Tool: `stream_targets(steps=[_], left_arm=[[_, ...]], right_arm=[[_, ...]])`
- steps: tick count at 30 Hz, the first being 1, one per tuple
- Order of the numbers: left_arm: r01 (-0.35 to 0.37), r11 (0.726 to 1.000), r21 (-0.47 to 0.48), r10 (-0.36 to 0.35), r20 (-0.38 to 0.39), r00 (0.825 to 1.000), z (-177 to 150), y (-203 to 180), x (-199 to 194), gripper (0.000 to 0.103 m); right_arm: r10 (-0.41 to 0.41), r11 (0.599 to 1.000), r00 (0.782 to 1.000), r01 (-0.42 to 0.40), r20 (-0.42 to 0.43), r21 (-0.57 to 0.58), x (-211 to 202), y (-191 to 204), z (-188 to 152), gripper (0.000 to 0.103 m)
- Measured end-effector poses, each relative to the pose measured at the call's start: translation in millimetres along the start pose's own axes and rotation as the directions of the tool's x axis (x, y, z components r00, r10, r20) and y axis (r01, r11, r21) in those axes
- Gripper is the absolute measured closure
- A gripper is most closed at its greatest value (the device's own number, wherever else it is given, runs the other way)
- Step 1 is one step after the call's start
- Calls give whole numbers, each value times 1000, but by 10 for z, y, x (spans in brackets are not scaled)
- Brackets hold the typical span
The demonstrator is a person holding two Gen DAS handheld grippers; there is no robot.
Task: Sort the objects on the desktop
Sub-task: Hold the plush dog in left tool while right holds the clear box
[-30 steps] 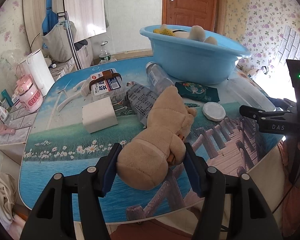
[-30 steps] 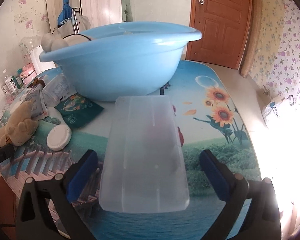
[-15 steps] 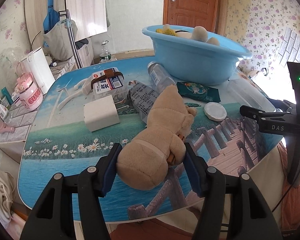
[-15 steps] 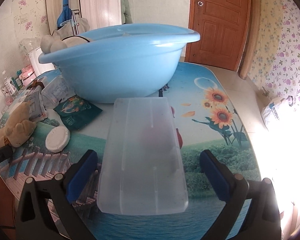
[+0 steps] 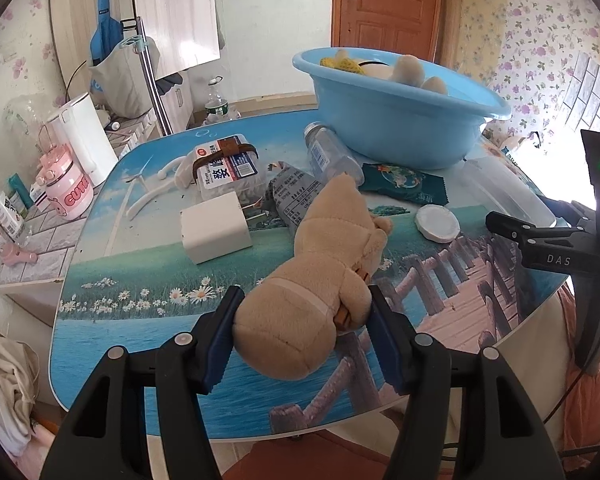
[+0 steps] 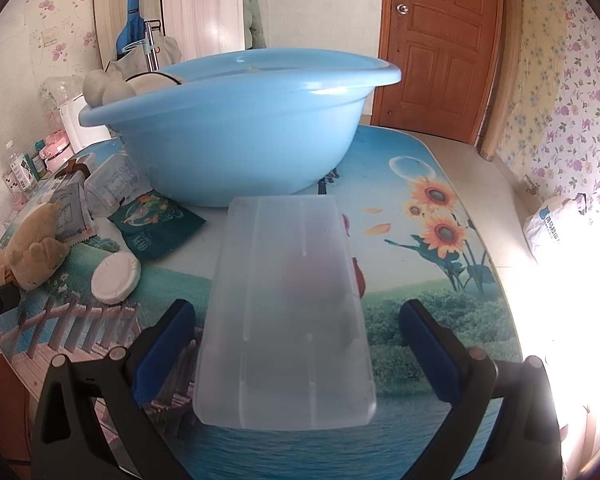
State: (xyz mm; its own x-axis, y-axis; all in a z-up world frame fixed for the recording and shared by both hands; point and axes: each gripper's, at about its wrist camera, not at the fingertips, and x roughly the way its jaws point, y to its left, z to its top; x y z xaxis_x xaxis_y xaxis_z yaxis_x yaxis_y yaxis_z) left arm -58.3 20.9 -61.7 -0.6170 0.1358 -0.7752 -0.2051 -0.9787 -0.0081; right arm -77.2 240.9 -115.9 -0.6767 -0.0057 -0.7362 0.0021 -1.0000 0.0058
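The left gripper point(image 5: 304, 332) is clamped on the rump of a tan plush bear point(image 5: 320, 280), its blue pads pressed into both flanks, a hold that suits carrying the toy to the blue basin point(image 5: 396, 128), where other soft items already sit (judging by the task). The bear lies near the front edge of the table point(image 5: 140, 280), its long axis running away from the gripper, head toward the basin and slightly right. The right gripper point(image 6: 296, 344) stands wide, straddling without touching a frosted plastic box point(image 6: 288, 312) that lies lengthwise toward the basin, probably lined up for the next grasp.
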Motion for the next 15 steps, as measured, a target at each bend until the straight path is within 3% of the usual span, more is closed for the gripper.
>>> stream_targets(steps=[15], left_arm=[[-2,1000,-28,2,1,1000,13,83,-25,43]], right_arm=[[0,1000,1000,0,1,0,3,0,0,0]])
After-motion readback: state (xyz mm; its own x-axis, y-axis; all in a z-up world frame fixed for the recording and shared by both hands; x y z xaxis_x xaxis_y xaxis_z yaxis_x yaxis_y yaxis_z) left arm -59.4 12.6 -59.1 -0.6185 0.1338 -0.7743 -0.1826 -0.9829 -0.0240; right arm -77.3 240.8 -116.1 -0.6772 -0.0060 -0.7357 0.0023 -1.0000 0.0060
